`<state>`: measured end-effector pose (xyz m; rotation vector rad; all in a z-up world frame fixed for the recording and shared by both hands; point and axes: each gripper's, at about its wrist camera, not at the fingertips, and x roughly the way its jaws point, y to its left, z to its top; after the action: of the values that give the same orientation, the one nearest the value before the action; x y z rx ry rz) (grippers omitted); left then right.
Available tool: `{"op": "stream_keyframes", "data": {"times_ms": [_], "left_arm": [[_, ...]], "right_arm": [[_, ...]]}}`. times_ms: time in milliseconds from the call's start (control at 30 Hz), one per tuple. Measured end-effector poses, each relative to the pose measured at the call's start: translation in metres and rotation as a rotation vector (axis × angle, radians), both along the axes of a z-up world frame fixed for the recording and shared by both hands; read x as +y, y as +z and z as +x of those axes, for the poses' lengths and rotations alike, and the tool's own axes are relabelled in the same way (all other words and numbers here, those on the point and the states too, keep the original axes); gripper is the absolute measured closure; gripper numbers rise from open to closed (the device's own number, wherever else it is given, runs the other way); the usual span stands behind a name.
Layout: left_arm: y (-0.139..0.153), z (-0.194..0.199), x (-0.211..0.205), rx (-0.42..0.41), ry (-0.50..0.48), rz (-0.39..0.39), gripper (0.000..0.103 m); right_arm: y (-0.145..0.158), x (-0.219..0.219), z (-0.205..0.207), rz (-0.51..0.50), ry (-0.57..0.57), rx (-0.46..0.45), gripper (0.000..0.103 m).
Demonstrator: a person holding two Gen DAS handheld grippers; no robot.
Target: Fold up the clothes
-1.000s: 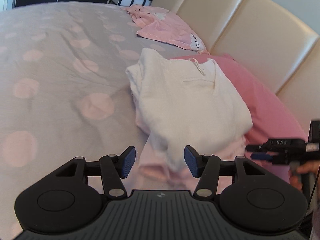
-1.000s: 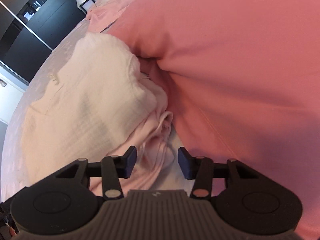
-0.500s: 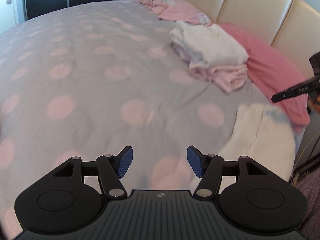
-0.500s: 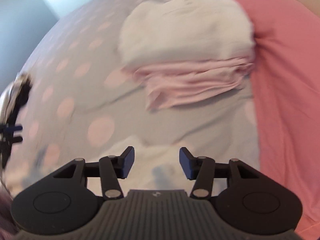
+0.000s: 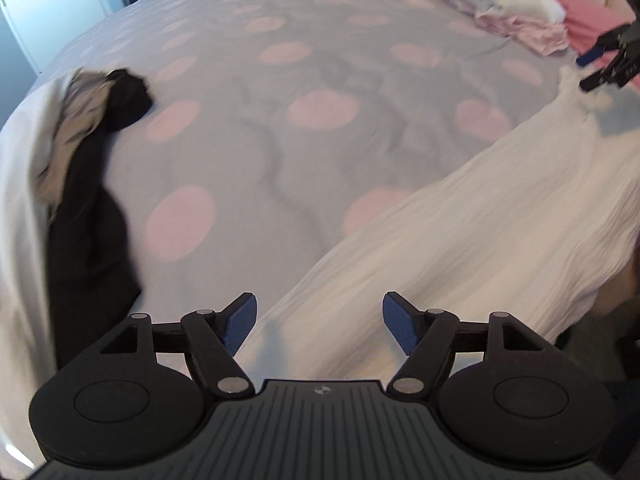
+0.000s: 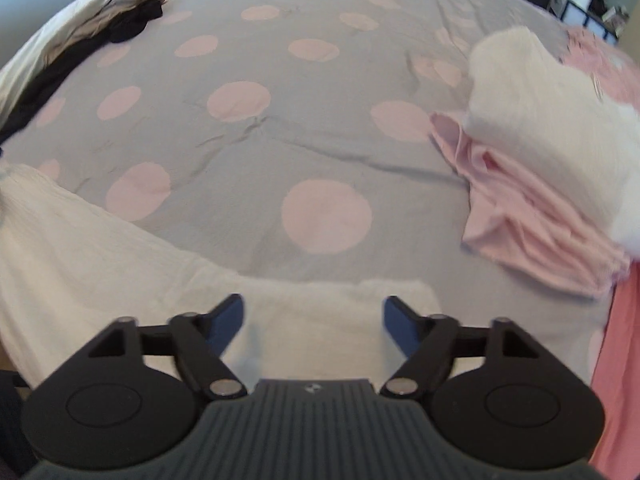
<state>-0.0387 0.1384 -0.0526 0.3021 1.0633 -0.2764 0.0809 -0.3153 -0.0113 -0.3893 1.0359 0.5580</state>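
White garment (image 5: pixel 460 220) lies along the near bed edge; I've swung both grippers off the folded stack (image 6: pixel 540 152) onto it. Left gripper (image 5: pixel 319 330) and right gripper (image 6: pixel 314 320) gape, released, so folding starts afresh.

- The left gripper (image 5: pixel 319 330) is hovering with jaws spread wide over a crinkled white garment (image 5: pixel 472 216) lying toward two o'clock on the grey pink-dotted bedspread (image 5: pixel 280 92).
- A black garment (image 5: pixel 92 200) is lying at nine o'clock.
- The right gripper (image 5: pixel 600 68) is showing at two o'clock.
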Motion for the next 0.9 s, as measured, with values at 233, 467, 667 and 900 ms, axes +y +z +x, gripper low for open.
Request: {"op": "stream_keyframes", "data": {"times_ms": [233, 467, 667, 900], "left_arm": [[-0.025, -0.010, 0.039, 0.048, 0.104, 0.047, 0.028], [-0.026, 0.000, 0.041, 0.091, 0.119, -0.023, 0.060], [0.002, -0.001, 0.050, -0.016, 0.224, -0.142, 0.097], [0.083, 0.020, 0.040, -0.299, 0.235, -0.222, 0.099]], "right_arm": [[-0.032, 0.001, 0.023, -0.078, 0.026, 0.100, 0.018], [-0.028, 0.006, 0.013, -0.063, 0.041, 0.150, 0.078], [0.002, 0.005, -0.002, -0.049, -0.051, 0.019, 0.083], [0.068, -0.034, 0.000, 0.028, -0.287, -0.208, 0.083]]}}
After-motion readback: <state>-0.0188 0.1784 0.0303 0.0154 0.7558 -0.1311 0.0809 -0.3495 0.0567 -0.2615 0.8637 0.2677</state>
